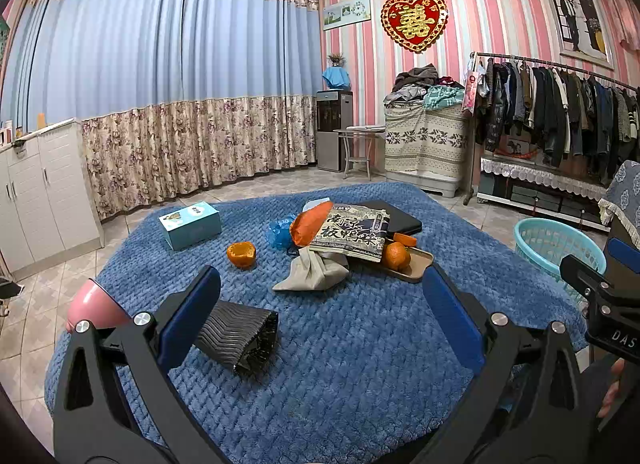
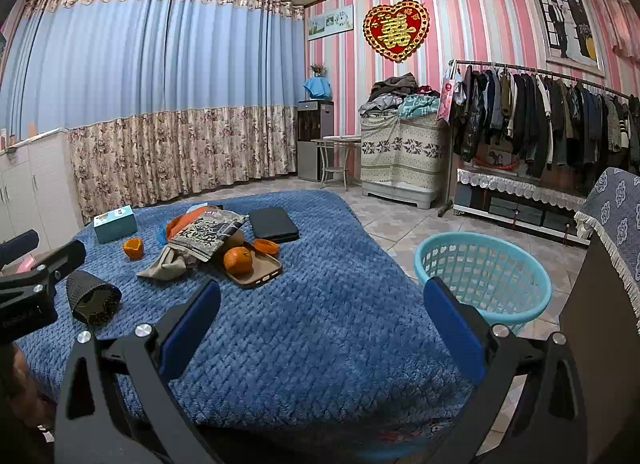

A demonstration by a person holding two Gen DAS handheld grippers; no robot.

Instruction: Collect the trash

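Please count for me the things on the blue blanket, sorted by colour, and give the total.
Orange: 4 (whole tangerine, two peel cups, orange bag)
Black: 2 (ribbed cup, flat case)
Teal or blue: 2 (tissue box, blue plastic bag)
Grey or beige: 2 (snack packet, beige cloth)
Brown: 1 (phone case)
Total: 11

Blue curtains (image 1: 160, 47) with floral hems cover the wall at ten o'clock. Pink striped wallpaper (image 1: 500, 23) at one o'clock bears a red heart ornament (image 1: 414, 21). A loaded clothes rack (image 1: 560, 111) stands at two o'clock, white cabinets (image 1: 44, 191) at nine, on a tiled floor (image 1: 256, 183).
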